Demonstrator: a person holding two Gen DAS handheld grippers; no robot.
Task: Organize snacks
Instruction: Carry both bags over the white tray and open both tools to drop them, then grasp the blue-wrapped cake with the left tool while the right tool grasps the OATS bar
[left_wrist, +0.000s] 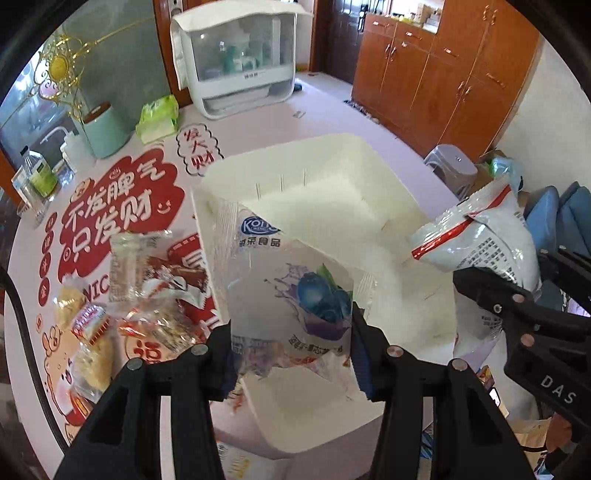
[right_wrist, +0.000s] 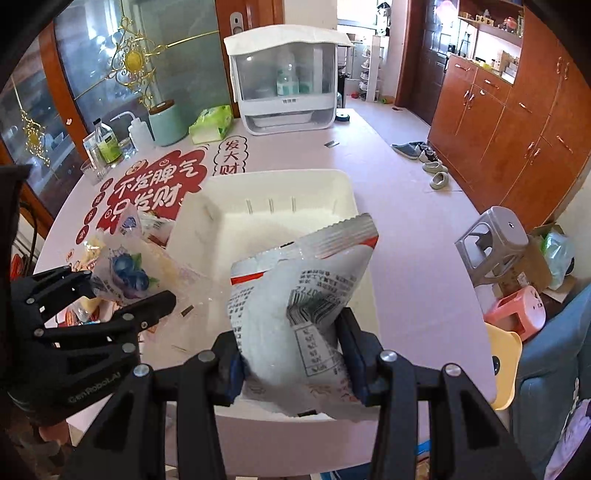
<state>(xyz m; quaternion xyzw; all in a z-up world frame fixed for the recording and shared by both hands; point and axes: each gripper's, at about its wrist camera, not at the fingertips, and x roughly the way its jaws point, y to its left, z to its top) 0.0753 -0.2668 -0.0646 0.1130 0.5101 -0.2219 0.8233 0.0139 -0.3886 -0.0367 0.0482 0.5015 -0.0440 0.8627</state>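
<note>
Here, a round counter (right_wrist: 413, 229) covered in pale pink, with red printed characters on its left half, carries a large white plastic bin (right_wrist: 332, 192) that stands open and looks empty inside. Left of the bin lies a loose heap of small wrapped snacks (left_wrist: 96, 332), touching one another near the counter's edge. Both tongs hang above the bin, angled steeply downward. The right tongs (right_wrist: 291, 354) are clamped on a white snack bag (right_wrist: 295, 295) with black print and a red stripe, gripped low so most of the bag stands tilted above the pads. The left tongs (left_wrist: 291, 354) are clamped on a clear blueberry packet (left_wrist: 295, 288), also pinched at its lower end, over the bin's near left corner.

Judging from this, the main risk is a packet landing outside the bin. The blueberry packet sits close to the bin's left wall, so a release there could tip it onto the heap. The white bag is tall and slippery-looking; held by a thin edge, it may swing or slide free early. The two tongs are near each other, so a crossing motion could knock one bag against the other
</note>
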